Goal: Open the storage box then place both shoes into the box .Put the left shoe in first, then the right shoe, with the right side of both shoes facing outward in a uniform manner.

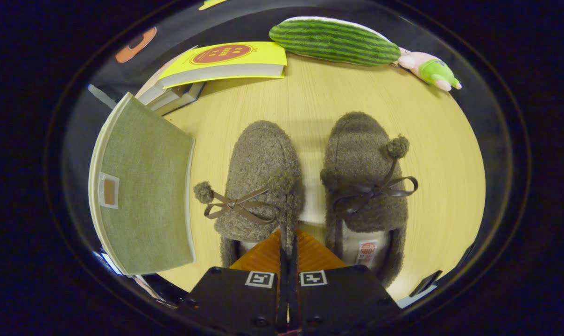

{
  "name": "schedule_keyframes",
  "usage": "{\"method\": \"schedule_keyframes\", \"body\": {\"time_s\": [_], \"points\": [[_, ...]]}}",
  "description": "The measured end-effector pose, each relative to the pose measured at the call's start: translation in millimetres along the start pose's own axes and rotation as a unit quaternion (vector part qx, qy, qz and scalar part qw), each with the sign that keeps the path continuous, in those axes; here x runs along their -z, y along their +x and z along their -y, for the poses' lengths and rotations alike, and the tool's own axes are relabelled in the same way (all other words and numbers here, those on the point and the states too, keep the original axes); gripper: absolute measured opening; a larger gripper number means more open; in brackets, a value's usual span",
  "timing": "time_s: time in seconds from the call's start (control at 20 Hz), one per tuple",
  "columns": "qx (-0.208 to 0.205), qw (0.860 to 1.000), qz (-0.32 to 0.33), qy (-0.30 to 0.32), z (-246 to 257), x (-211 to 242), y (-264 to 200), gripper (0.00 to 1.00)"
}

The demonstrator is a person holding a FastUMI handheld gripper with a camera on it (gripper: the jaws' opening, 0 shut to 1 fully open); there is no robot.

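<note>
Gripper: the gripper [287, 254] sits at lower centre of the frame, its two fingers drawn together with only a thin slit between them. They look to pinch the inner collar edge of one shoe, though I cannot confirm both press on it.

Left-of-frame shoe: fuzzy grey-brown slipper with a dark ribbon bow and pompom [258, 179], toe pointing to the upper frame, heel just at the fingers.

Right-of-frame shoe: matching fuzzy grey-brown slipper [363, 179], just beside the first, a narrow strip of table between them.

Box: olive-green fabric storage box with a small tan label [144, 186], at the left of the frame, near the first slipper, lid side not judged open.

Table: light wood tabletop [310, 93].

Clutter: yellow-covered book on a stack [228, 58], upper left; striped green plush cucumber [333, 39] and pink-and-green plush toy [429, 67], upper right.

Risk, grip: a thin pinch on soft fleece may slip, dropping or rotating the slipper.

Risk, order: box appears unopened; lifting a shoe first would break sequence.

Risk, identity: which slipper is the left one is my guess only.
</note>
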State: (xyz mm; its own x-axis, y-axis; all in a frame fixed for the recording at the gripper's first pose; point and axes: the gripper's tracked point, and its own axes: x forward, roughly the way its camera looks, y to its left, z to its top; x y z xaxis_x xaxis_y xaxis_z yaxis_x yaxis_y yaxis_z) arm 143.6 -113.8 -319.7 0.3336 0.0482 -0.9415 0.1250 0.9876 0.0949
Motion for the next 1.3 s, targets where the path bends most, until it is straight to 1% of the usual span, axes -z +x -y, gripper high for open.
{"method": "schedule_keyframes", "body": {"time_s": [0.15,0.3,0.5,0.75,1.1,1.3], "points": [[-0.005,1.0,0.015,-0.005,-11.8,-2.3,-18.9,0.07],[-0.029,0.999,0.014,-0.004,-34.2,-3.9,-43.7,0.06],[-0.041,0.999,0.018,-0.012,-49.6,-8.7,-77.9,0.06],[-0.035,0.999,0.027,-0.013,-65.9,-15.4,-115.4,0.06],[-0.07,0.996,0.036,-0.034,-132.0,-16.9,-159.9,0.06],[-0.08,0.995,0.04,-0.045,-180.1,-17.7,-167.9,0.07]]}}
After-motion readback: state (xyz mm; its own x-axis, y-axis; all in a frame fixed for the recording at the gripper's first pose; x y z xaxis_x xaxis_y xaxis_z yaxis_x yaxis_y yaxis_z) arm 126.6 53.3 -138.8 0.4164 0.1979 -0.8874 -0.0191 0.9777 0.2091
